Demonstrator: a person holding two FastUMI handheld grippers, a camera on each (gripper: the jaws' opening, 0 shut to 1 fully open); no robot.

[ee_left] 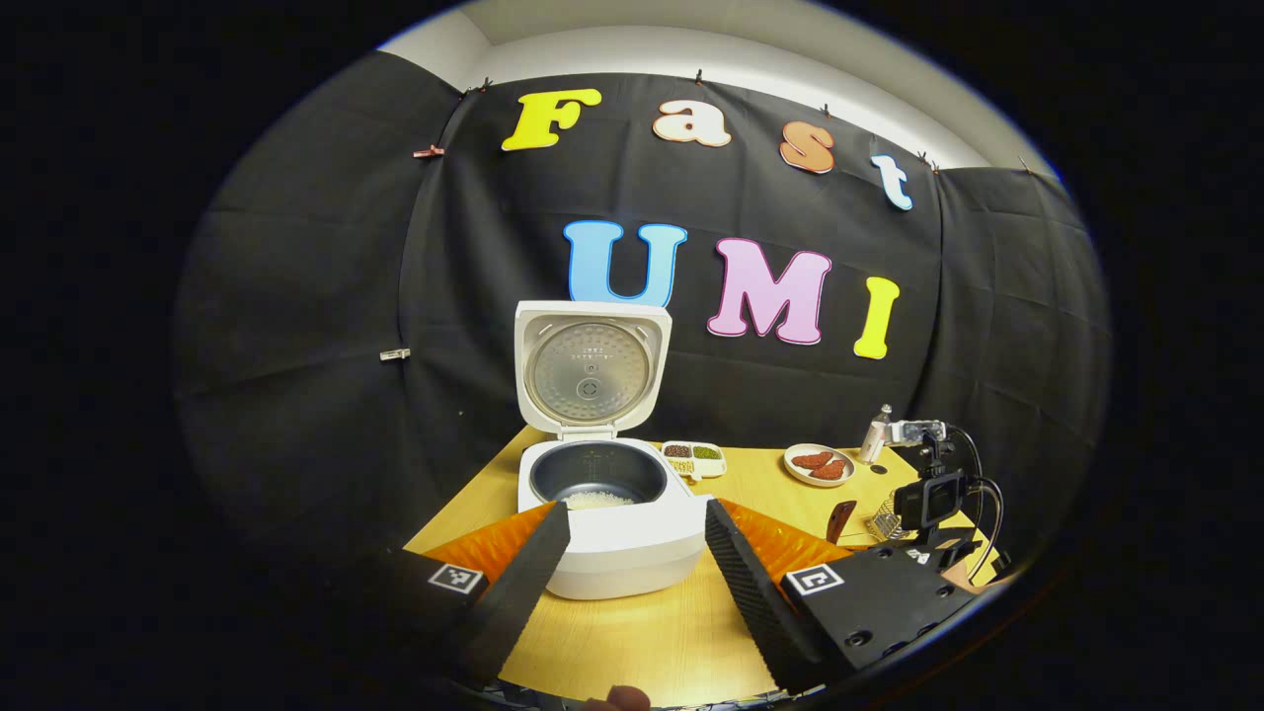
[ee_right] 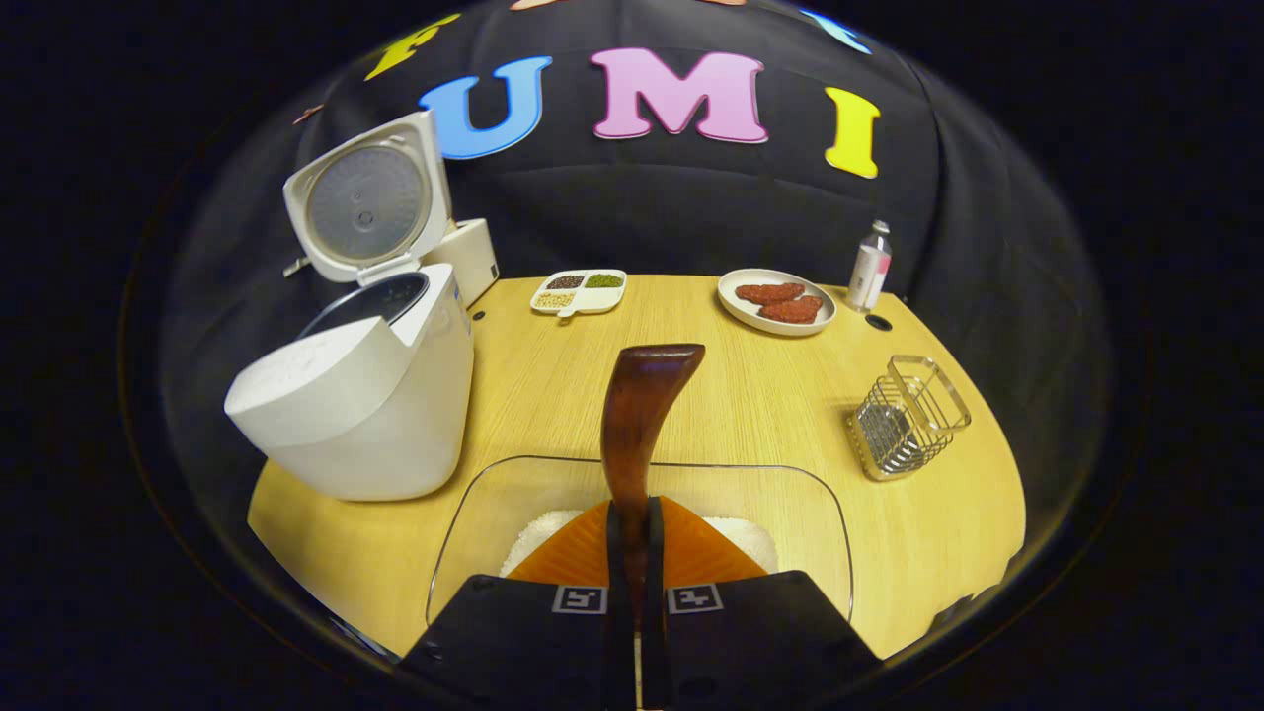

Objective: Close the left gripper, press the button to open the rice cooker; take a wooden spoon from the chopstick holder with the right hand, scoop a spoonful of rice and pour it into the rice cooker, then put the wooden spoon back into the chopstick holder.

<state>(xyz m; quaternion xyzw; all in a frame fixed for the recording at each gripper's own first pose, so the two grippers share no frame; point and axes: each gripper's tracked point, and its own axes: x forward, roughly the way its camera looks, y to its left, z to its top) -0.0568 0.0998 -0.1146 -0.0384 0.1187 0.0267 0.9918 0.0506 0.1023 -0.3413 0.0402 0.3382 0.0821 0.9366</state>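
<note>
Rice cooker (ee_right: 365, 395): lid up. Right gripper (ee_right: 632, 523) clamps wooden spoon (ee_right: 640, 415); left gripper (ee_left: 632, 553) spread, idle. Advice: carry spoon level toward chopstick holder (ee_right: 907, 415), right of cooker; lower vertically.

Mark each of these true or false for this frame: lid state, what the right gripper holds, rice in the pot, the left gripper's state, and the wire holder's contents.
1. The rice cooker lid is closed. False: it stands open.
2. The right gripper is shut on the wooden spoon. True.
3. Some rice already lies in the cooker's inner pot. True.
4. The left gripper is shut on the cooker. False: it is open, its fingers apart in front of the cooker.
5. The wooden spoon stands in the chopstick holder. False: the spoon is held above the clear rice container.
</note>
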